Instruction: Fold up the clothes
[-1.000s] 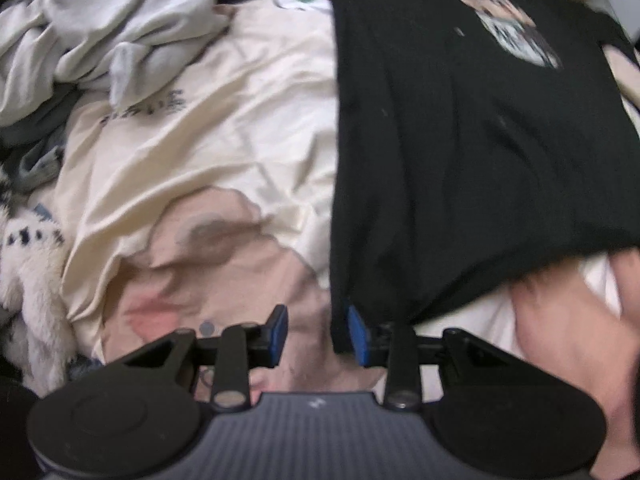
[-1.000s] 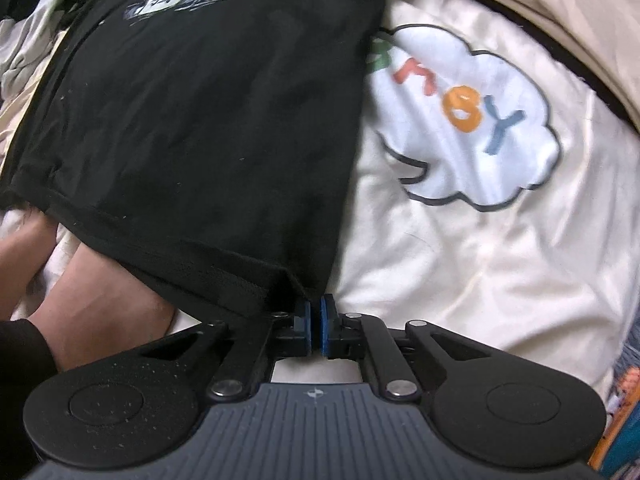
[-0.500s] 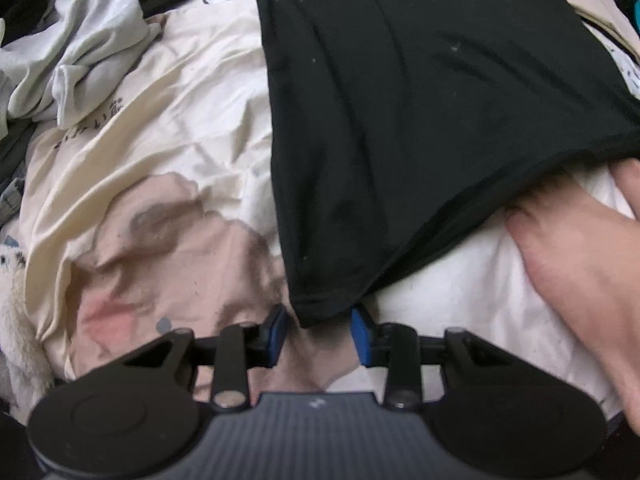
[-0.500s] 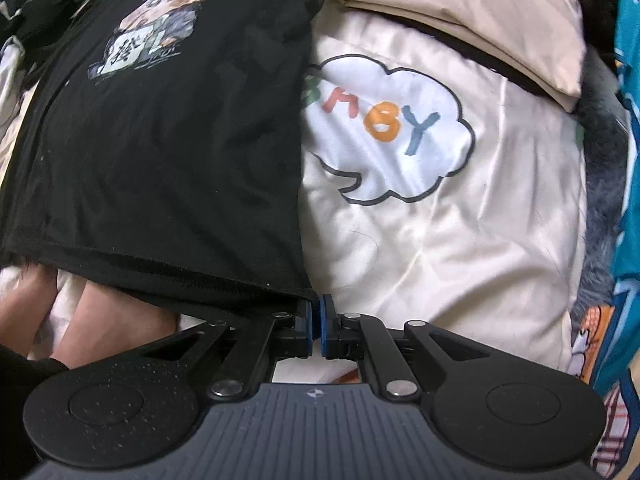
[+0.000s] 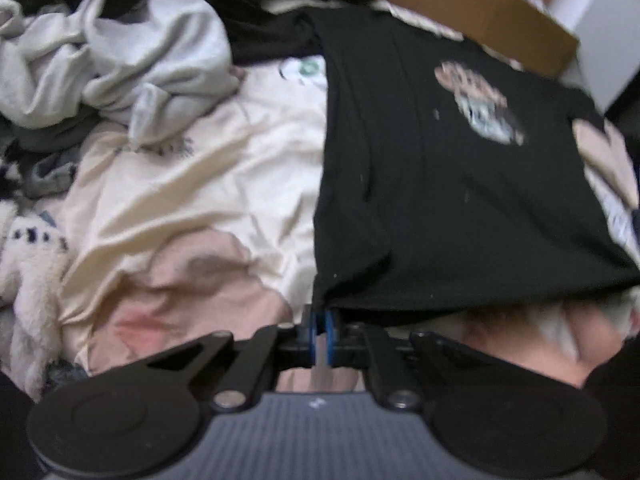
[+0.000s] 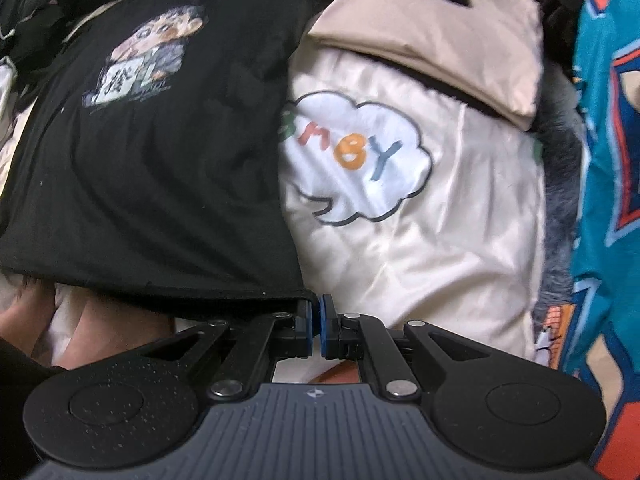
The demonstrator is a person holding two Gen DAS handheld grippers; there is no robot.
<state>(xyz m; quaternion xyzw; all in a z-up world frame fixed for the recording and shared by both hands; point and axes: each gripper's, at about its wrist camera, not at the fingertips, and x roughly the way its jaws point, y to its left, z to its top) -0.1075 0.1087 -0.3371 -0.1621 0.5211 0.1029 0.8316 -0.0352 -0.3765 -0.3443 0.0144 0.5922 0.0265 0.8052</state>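
A black T-shirt (image 5: 452, 208) with a cartoon print lies spread on a cream bedspread (image 5: 192, 184); it also shows in the right wrist view (image 6: 160, 160). My left gripper (image 5: 319, 334) is shut on the shirt's near left hem corner. My right gripper (image 6: 315, 330) is shut on the near right hem corner. The hem stretches between the two grippers and is lifted a little off the bed. The shirt's far end is partly out of view.
A crumpled grey garment (image 5: 120, 56) and dark clothes lie at the far left, a white plush toy (image 5: 28, 264) at the left edge. A cardboard box (image 5: 480, 12) stands behind. A folded beige item (image 6: 432, 40) and teal jersey (image 6: 604, 160) lie right.
My left gripper was open around the hem corner and has shut on it. The right gripper stayed shut on its corner. The hem has lifted and both views have shifted.
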